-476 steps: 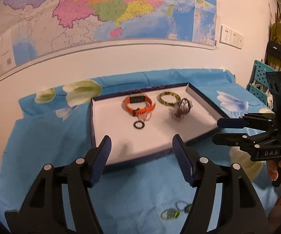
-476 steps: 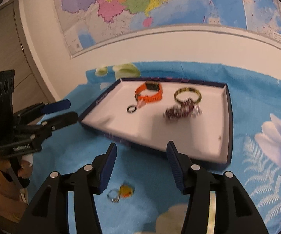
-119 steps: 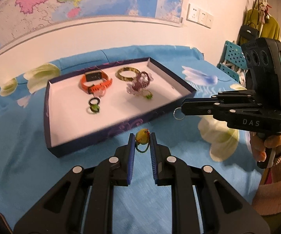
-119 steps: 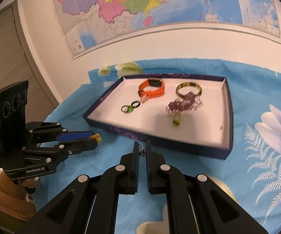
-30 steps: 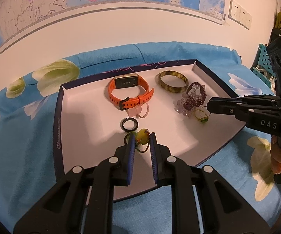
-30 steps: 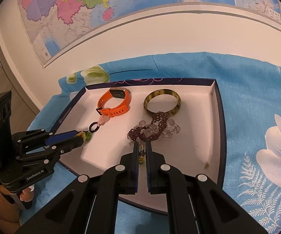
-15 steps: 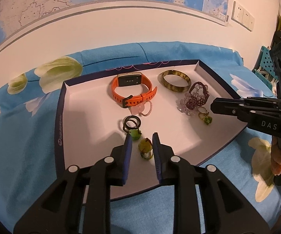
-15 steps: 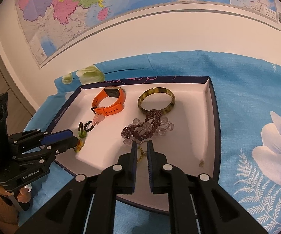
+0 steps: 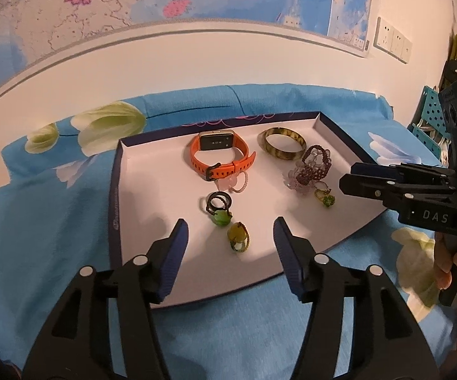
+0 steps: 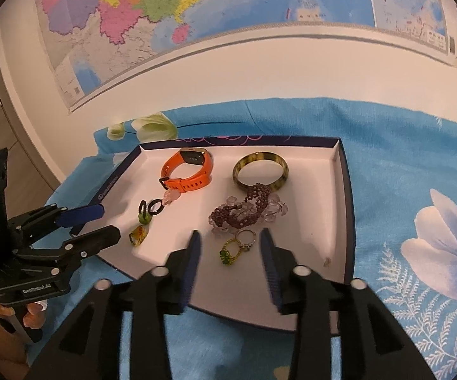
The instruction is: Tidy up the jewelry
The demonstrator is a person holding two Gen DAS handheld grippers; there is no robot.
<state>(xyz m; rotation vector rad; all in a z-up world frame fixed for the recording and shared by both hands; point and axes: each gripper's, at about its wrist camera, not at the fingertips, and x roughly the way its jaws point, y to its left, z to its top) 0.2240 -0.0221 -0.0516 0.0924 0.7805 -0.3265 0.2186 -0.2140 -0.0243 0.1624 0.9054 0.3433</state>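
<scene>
Right wrist view, left to right: left gripper at left edge, jaws opening, nothing between them, tips over the near-left corner of the tray. Just right of those tips, a yellow-stone ring lies on the white tray floor, released, touching neither jaw. Above it, a green-stone ring touches a pair of dark rings. Further up, orange watch, strap buckled, with a pink charm at its lower end. Centre: right gripper, jaws opening, pads apart and clear of the items; between them lie a green beaded ring and a silver ring, touching each other. Just above, a maroon and clear bead bracelet in a heap, its top overlapping a mottled bangle. Tray sits on a blue floral cloth; whether a desk is beneath cannot be told. Left wrist view: yellow-stone ring lies lower centre, between the spread jaws of the left gripper, free of both. Right gripper at right edge, a hand on its grip.
</scene>
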